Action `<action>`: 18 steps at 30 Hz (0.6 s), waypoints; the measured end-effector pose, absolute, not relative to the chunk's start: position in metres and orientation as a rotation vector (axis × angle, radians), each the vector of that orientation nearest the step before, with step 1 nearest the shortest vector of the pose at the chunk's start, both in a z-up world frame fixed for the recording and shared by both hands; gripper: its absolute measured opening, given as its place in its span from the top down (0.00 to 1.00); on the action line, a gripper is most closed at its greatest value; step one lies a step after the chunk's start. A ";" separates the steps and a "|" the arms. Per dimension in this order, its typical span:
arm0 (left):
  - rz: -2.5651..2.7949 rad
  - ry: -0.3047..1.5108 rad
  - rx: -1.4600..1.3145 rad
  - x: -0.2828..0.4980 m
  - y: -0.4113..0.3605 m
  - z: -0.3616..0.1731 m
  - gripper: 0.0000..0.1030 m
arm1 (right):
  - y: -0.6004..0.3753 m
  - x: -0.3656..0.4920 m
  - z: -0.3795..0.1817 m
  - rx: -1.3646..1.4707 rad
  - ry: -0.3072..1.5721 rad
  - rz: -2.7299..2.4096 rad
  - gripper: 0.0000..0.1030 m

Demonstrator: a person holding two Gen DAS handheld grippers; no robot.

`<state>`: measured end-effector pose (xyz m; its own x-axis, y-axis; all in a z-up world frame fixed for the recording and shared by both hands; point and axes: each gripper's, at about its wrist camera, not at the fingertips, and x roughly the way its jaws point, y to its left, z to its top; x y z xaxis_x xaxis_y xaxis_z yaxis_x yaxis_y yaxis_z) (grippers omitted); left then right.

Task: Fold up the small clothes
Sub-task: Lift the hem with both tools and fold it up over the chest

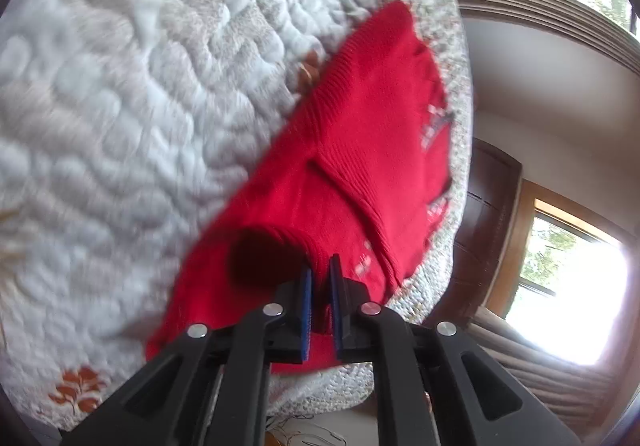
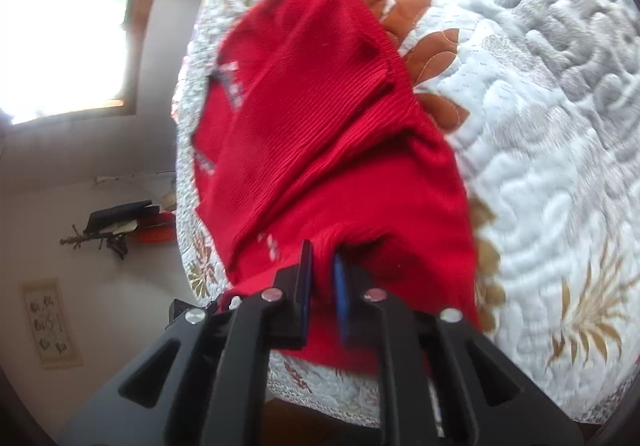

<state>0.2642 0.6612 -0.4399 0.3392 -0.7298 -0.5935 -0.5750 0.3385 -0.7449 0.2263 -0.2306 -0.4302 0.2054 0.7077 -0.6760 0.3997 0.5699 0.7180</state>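
I have a red sweater (image 1: 352, 150) lifted by one end, with each pair of jaws clenched on a pinch of its knit: my left gripper (image 1: 320, 286) holds a bunched roll of the fabric, my right gripper (image 2: 322, 278) a ridge of it just past a small white motif. The rest of the sweater drapes away from me onto the bed quilt (image 1: 120, 106), near the quilt's patterned border, with one sleeve lying folded across the body. Both views are smeared, so I cannot say how deep the cloth sits between the pads. I judge this the carrying-over part of a fold, and that is where it could slip. The knit looks thick and springy; if either pinch holds only a thin edge, the weight of the hanging part could pull it free and the fold would collapse lopsided. If my two hands travel unevenly, the hem will land skewed. The far end lies close to the bed's edge, so dragging instead of lifting might pull it over the side.
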 end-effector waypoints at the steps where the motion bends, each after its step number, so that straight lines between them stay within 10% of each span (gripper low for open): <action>1: -0.143 1.330 -1.335 0.268 0.663 -0.443 0.85 | -0.231 0.231 -0.434 1.026 1.414 0.278 0.84; 6: -0.110 1.308 -1.313 0.283 0.673 -0.440 0.60 | -0.234 0.251 -0.431 0.999 1.387 0.305 0.69; 18: -0.228 1.370 -0.689 0.326 0.634 -0.396 0.53 | -0.197 0.275 -0.400 0.319 1.401 0.370 0.62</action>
<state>0.3257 0.6342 -0.3964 0.2138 -0.5315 -0.8196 -0.2378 0.7855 -0.5714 0.2751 -0.1969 -0.3997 0.1290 0.4340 -0.8916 -0.0633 0.9009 0.4294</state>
